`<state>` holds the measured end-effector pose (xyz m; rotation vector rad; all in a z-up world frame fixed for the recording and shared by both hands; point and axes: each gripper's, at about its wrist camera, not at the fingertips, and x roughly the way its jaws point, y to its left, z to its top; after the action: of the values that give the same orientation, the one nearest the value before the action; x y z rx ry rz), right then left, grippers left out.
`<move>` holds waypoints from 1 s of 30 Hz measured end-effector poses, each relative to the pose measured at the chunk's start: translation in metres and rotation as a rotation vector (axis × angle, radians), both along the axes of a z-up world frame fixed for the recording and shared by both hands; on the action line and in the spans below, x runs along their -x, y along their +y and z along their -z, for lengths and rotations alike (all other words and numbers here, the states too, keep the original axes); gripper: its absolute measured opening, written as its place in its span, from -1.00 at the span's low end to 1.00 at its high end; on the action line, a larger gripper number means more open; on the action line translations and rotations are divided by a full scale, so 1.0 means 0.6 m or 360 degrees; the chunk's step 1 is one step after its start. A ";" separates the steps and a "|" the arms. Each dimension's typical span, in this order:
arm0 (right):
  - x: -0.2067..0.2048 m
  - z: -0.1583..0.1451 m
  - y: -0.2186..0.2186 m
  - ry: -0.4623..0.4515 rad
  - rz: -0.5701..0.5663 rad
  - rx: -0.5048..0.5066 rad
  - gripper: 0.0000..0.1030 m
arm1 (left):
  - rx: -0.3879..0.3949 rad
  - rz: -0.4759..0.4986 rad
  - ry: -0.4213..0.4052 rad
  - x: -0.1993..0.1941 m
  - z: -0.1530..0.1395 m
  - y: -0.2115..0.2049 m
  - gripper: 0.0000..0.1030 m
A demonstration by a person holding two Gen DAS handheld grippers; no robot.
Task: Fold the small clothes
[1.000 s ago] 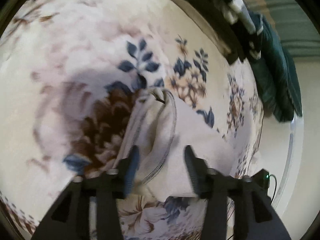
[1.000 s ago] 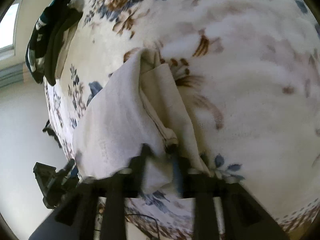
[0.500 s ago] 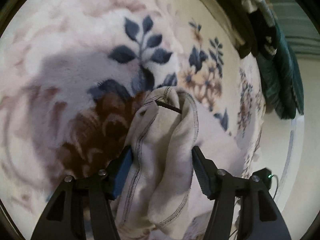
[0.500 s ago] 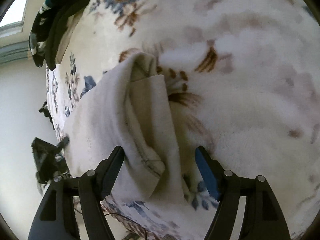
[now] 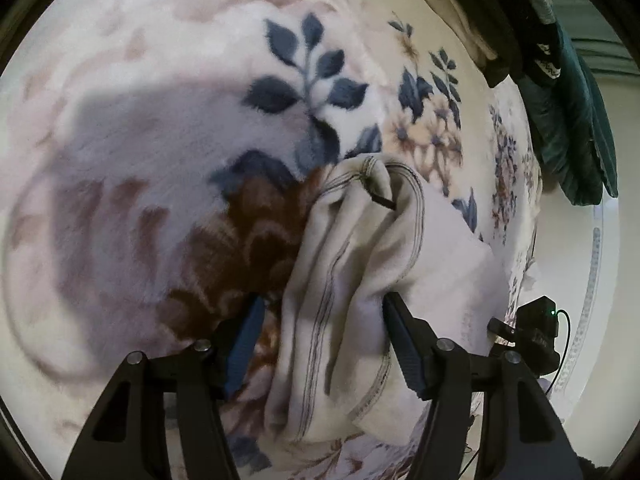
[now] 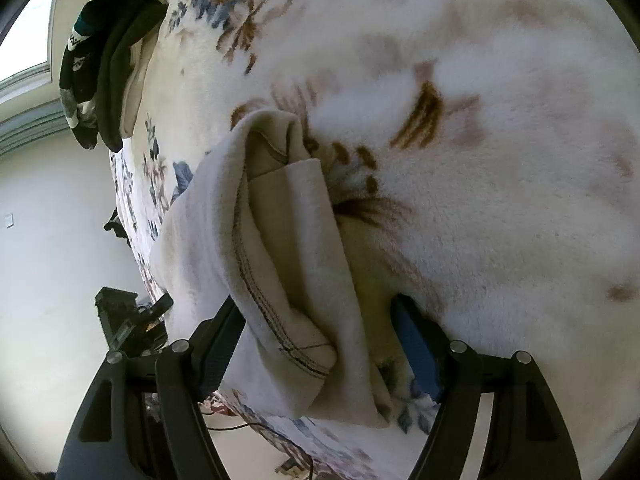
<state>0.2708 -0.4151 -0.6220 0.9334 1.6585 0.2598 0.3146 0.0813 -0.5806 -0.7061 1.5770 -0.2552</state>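
A small cream garment [image 5: 352, 280] with dark stitched hems lies bunched on a floral fleece blanket [image 5: 160, 140]. My left gripper [image 5: 320, 336] is open, its fingers either side of the garment's folded end. In the right wrist view the same garment [image 6: 280, 260] lies folded lengthwise, hem uppermost. My right gripper [image 6: 320, 336] is open and straddles its near end. Neither gripper holds the cloth.
A pile of dark green and black clothes [image 5: 560, 100] lies at the blanket's far edge; it also shows in the right wrist view [image 6: 104, 52]. Each wrist view shows the other gripper's black body [image 5: 528, 332] [image 6: 128, 316] near the blanket's edge. White wall beyond.
Both grippers have opened: a second ago they were closed on the garment's ends, now the cloth lies loose between wide fingers. Both have moved closer to the blanket.
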 end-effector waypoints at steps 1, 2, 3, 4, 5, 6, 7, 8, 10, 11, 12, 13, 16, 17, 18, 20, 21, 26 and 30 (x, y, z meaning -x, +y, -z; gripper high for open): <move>-0.005 0.001 0.003 0.0002 -0.0002 0.0000 0.50 | -0.0007 0.0009 -0.0006 -0.002 -0.005 -0.002 0.16; -0.005 0.001 0.003 0.0002 -0.0002 0.0000 0.50 | -0.0015 0.0030 -0.0021 -0.003 -0.011 -0.003 0.16; -0.005 -0.001 0.004 0.0002 -0.0003 -0.0002 0.50 | -0.0022 0.0054 -0.0040 -0.002 -0.015 -0.004 0.16; -0.006 -0.001 0.005 0.0002 -0.0007 -0.0003 0.50 | -0.0006 0.0049 -0.0043 0.002 -0.015 0.001 0.16; -0.006 -0.001 0.006 0.0001 -0.0010 -0.0004 0.51 | 0.0028 0.0034 -0.0036 0.005 -0.010 0.005 0.16; -0.007 0.000 0.006 0.0000 -0.0012 -0.0007 0.52 | 0.0071 0.0015 -0.0026 0.008 -0.002 0.009 0.20; -0.008 0.002 0.007 0.0000 -0.0010 -0.0015 0.54 | 0.0115 -0.0011 -0.0027 0.009 0.006 0.013 0.27; -0.009 0.003 0.008 0.0000 -0.0007 -0.0024 0.59 | 0.0171 -0.0044 -0.0026 0.008 0.012 0.017 0.33; -0.013 0.006 0.011 0.0005 -0.0001 -0.0049 0.62 | 0.0294 -0.0122 -0.0028 0.005 0.021 0.022 0.59; -0.014 0.007 0.012 0.0007 0.0000 -0.0059 0.62 | 0.0322 -0.0142 -0.0026 0.003 0.024 0.022 0.60; -0.016 0.009 0.012 0.0009 0.0007 -0.0080 0.62 | 0.0339 -0.0147 -0.0026 0.002 0.026 0.021 0.61; -0.018 0.013 0.014 0.0011 0.0013 -0.0107 0.62 | 0.0338 -0.0133 -0.0030 -0.001 0.026 0.017 0.61; -0.023 0.022 0.017 0.0013 0.0033 -0.0178 0.62 | 0.0338 -0.0105 -0.0051 -0.006 0.022 0.009 0.61; -0.024 0.024 0.016 0.0014 0.0048 -0.0202 0.62 | 0.0341 -0.0104 -0.0056 -0.008 0.020 0.006 0.61; -0.025 0.026 0.015 0.0015 0.0071 -0.0235 0.62 | 0.0355 -0.0098 -0.0065 -0.010 0.019 0.002 0.61; -0.026 0.030 0.013 0.0013 0.0126 -0.0306 0.62 | 0.0382 -0.0078 -0.0082 -0.016 0.017 -0.013 0.61; -0.026 0.032 0.012 0.0009 0.0140 -0.0336 0.62 | 0.0386 -0.0070 -0.0085 -0.019 0.018 -0.021 0.61; -0.033 0.035 0.032 -0.0009 0.0132 -0.0379 0.61 | 0.0338 -0.0048 -0.0126 -0.029 0.013 -0.041 0.54; -0.036 0.032 0.044 -0.0041 0.0130 -0.0374 0.01 | 0.0317 -0.0106 -0.0156 -0.015 0.007 -0.023 -0.54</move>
<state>0.2925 -0.3887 -0.6410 1.1660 1.5846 0.4156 0.3237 0.0672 -0.5847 -0.8859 1.4447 -0.3954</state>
